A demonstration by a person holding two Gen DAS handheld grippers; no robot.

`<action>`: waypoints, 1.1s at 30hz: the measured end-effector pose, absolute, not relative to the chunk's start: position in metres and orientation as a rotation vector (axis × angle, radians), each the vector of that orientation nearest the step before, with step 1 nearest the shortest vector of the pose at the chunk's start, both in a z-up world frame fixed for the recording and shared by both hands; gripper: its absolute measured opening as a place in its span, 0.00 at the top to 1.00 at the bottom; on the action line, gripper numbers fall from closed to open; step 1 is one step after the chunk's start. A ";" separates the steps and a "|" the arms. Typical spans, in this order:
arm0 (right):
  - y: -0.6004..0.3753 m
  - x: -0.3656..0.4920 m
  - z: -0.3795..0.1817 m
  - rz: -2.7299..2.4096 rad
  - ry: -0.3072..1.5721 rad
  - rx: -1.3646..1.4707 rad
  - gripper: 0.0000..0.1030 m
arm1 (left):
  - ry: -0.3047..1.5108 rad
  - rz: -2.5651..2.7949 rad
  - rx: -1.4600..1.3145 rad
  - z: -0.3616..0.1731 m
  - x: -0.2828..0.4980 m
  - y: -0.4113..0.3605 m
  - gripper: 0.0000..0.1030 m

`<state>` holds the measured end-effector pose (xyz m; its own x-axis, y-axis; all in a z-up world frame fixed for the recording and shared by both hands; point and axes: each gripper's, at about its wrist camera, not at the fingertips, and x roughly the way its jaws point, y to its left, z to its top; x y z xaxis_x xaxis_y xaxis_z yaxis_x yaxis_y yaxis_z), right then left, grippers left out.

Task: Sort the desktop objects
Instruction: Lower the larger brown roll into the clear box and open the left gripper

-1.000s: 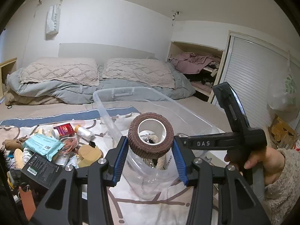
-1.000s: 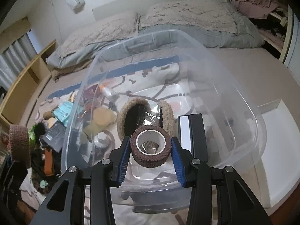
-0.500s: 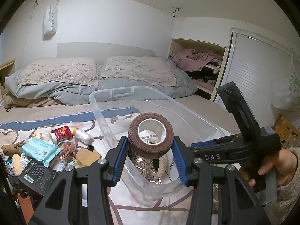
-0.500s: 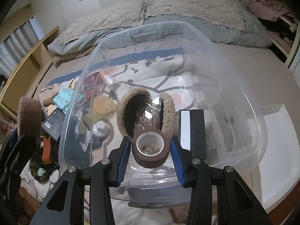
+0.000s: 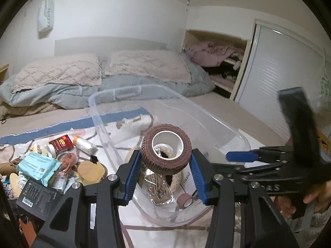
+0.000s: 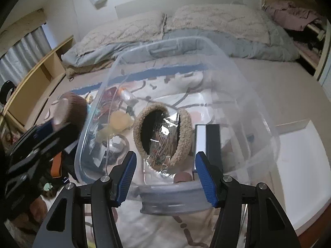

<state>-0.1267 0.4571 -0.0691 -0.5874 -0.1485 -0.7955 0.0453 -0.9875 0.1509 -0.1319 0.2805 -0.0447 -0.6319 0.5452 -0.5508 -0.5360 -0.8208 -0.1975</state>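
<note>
Bedspread clutter – teal pack, black box (left) – flanks clear bin.

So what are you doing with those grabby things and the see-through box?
A person is sorting bits and pieces into a clear plastic bin on the bed. The left gripper is clamped on a brown bandage roll, holding it above the bin. The right gripper is opening with nothing between its jaws; a smaller brown roll lies in the bin beside a fuzzy brown slipper. More clutter waits outside the bin.
</note>
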 end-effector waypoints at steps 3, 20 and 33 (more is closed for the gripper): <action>0.457 -0.116 -0.065 -2.720 -0.125 1.343 0.43 | 0.015 2.389 -0.854 -0.045 -0.137 0.286 0.54; 0.458 -0.051 -0.039 -2.787 -0.062 1.166 0.42 | 0.238 2.314 -1.061 -0.063 -0.145 0.322 0.54; 0.468 -0.046 -0.047 -2.793 -0.116 1.174 0.42 | 0.282 2.295 -1.137 -0.074 -0.141 0.324 0.54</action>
<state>-0.0457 0.4679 -0.0466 -0.6950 -0.1300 -0.7072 0.0711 -0.9911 0.1122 -0.1410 0.3237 -0.0735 -0.4852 0.3877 -0.7837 -0.5660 -0.8225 -0.0565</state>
